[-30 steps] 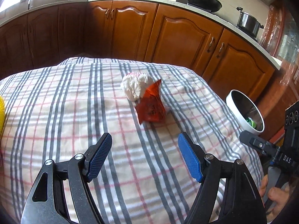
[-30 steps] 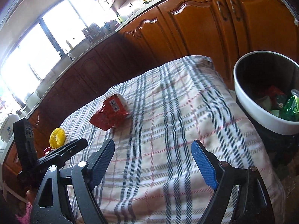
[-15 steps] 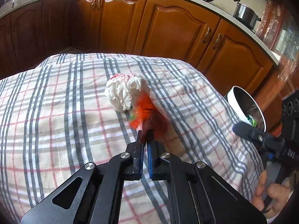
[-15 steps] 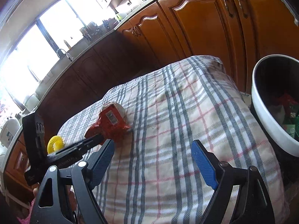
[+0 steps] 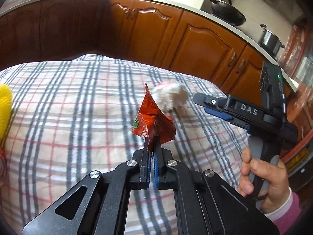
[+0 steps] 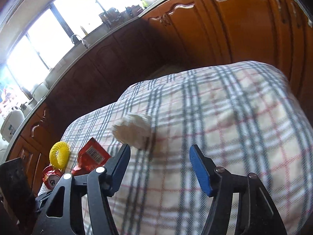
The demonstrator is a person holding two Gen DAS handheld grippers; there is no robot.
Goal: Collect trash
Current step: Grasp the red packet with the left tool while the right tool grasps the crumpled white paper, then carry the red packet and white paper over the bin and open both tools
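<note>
Red foil crinkles between the blue pads of my left gripper (image 5: 150,146): its jaws are clenched on the bottom corner of a torn snack wrapper (image 5: 153,120), which stands up above the plaid tablecloth (image 5: 68,117). Whether the wrapper's lower edge is touching the cloth, I cannot tell.

Just behind the wrapper lies a crumpled white paper ball (image 5: 170,96), resting on the cloth. My right gripper (image 6: 159,162) hangs near it with its jaws spread wide and nothing between them; from its own camera the paper ball (image 6: 133,132) sits just ahead of its left finger, a little off centre. My right hand (image 5: 262,176) shows around its handle.

At the far left edge of the table are a yellow coiled ring (image 6: 59,153) and a red can (image 6: 49,177).

I judge this to be the pick-up step: one piece of trash is secured, the second is being lined up. Next, I think, the right gripper should shift slightly left, straddle the ball and close gently, since paper crushes and slips easily. No bin is in view now.
</note>
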